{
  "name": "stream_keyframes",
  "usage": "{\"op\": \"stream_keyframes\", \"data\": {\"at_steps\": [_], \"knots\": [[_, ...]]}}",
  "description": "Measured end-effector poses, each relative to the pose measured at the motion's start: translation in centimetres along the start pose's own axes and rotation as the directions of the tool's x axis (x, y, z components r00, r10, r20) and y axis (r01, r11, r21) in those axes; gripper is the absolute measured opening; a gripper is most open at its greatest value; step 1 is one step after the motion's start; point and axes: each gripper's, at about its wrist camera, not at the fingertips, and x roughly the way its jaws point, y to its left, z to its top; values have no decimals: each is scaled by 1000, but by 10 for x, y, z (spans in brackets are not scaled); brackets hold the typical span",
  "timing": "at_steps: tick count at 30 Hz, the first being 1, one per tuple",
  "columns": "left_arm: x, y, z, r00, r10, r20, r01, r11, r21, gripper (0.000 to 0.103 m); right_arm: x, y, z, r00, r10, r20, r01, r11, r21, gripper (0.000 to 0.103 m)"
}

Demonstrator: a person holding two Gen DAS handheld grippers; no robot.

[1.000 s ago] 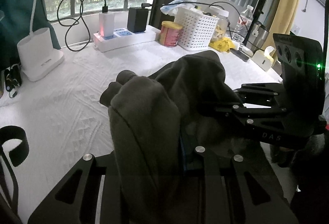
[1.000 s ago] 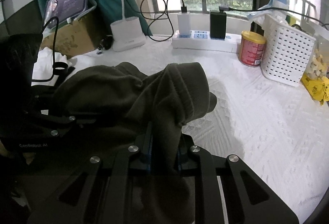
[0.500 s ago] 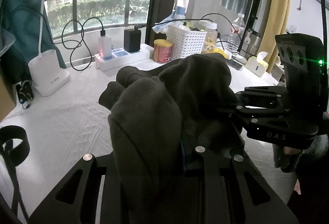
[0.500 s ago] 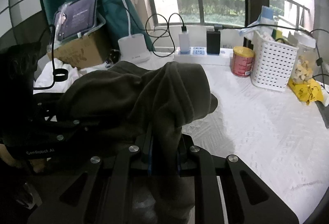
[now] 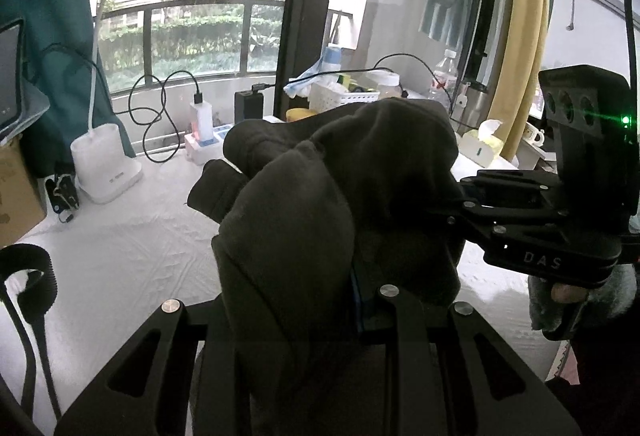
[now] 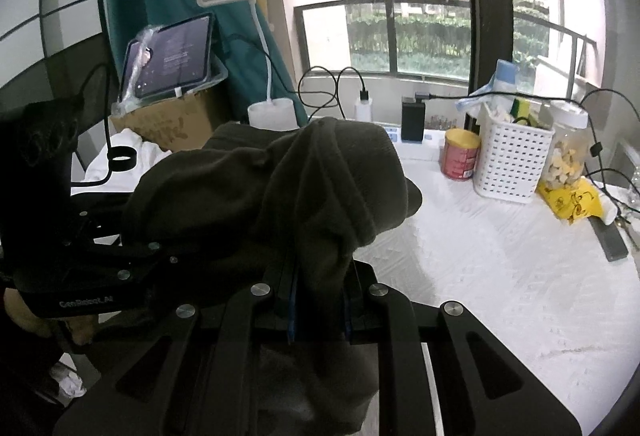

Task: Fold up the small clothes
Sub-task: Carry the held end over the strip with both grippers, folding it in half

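Right, both grippers are up off the table with one dark olive garment [image 5: 344, 196] strung between them; the left gripper [image 5: 360, 300] has its jaws nipped narrow on a thick bunch of the cloth, and the right gripper [image 6: 318, 300] is clamped just as tight on another bunch, blue pads only just peeking out beside the fabric. From the left wrist view the right gripper's black frame reaches in from the side and buries its tips in the same bundle; from the right wrist view the left one does the mirror of that. So the garment is in the air, above the white table cover [image 6: 500, 276], humped and drooping over both sets of jaws, nothing of it clearly resting on the surface. As for progress, my read is early days; I see no clean crease, no flat panel, just a rumpled lump, so the folding proper looks not yet done. What's left, I'd judge: spread it out on the open cover, well apart from the white basket [image 6: 508, 160] and the red tin [image 6: 460, 154], then fold and square it.
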Motion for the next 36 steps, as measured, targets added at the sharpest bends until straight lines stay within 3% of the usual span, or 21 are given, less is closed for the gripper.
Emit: {"op": "stream_keyframes", "data": {"at_steps": [24, 36], "knots": [[-50, -28, 10, 991, -35, 130, 26, 997, 73, 23, -80, 27, 10, 988, -29, 149, 36, 999, -41, 16], [-84, -33, 19, 975, -26, 223, 5, 995, 98, 23, -124, 52, 23, 970, -16, 241, 39, 995, -92, 16]]}}
